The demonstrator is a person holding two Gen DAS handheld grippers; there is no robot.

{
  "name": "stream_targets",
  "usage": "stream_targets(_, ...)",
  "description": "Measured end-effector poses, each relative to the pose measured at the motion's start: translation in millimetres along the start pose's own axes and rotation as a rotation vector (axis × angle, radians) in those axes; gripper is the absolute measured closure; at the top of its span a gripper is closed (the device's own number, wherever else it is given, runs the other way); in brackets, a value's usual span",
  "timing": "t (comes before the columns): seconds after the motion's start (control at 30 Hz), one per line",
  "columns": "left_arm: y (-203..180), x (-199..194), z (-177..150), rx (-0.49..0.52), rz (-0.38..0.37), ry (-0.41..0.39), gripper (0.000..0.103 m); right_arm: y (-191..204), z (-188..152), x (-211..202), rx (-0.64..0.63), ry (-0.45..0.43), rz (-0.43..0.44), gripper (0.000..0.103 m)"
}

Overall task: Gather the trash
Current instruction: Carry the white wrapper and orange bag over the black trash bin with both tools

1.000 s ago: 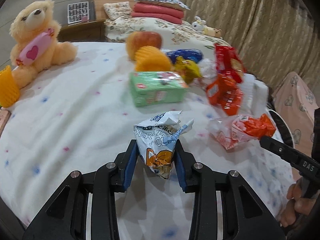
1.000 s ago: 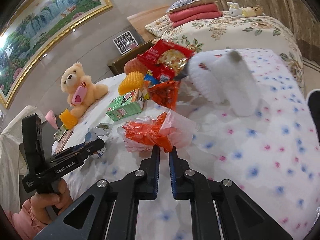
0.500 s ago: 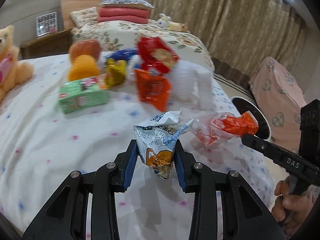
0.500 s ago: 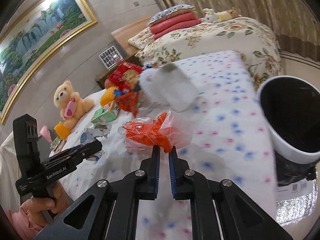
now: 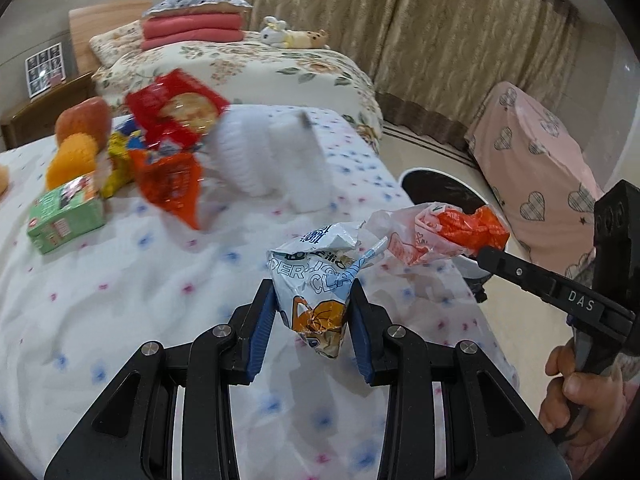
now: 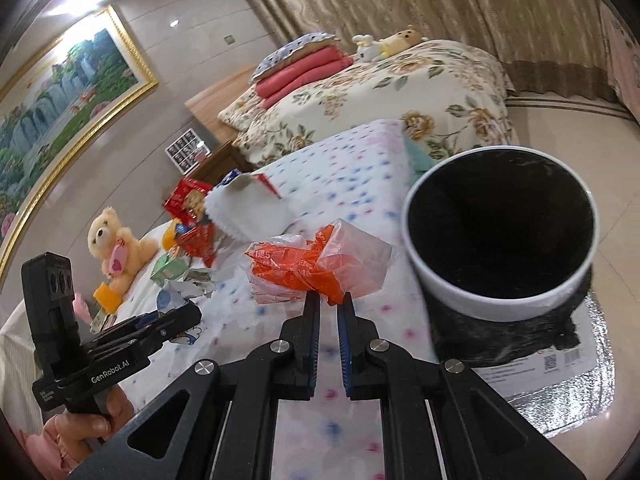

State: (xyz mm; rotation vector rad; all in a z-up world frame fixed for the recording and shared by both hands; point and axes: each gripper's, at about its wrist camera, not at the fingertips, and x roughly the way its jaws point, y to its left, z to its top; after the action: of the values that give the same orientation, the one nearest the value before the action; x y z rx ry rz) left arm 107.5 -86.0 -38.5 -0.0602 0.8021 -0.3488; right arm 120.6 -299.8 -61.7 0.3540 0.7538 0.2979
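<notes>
Right gripper (image 6: 329, 300) — jaws pinched on orange-and-clear wrapper (image 6: 316, 268), beside the bin (image 6: 500, 300) rim. Left gripper (image 5: 313, 312) clamps crumpled white snack bag (image 5: 320, 280), farther from bin. Both light, crushable, slippery — pinch bunched folds.

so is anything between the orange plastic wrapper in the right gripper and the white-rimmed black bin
Nothing: in the right wrist view, only bare dotted bedsheet shows between the orange plastic wrapper and the white-rimmed black bin.

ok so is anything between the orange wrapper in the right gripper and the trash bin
Nothing visible. The crumpled orange and clear plastic wrapper, pinched in the right gripper, hangs just left of the white-rimmed, black-lined round trash bin, with only open air between them.
</notes>
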Motion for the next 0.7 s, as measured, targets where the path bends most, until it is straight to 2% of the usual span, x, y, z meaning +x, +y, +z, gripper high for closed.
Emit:
stream_targets(0.4, -37, 18, 16, 0.065, -0.02, 0.019, 0.069, -35, 3, -20, 0.049, -0.041, -0.023, 0.094)
stream_targets(0.7, -72, 36, 30, 0.127, -0.05, 0.024, 0.069, -68, 13, -33, 0.081, -0.063, -0.08, 0.094)
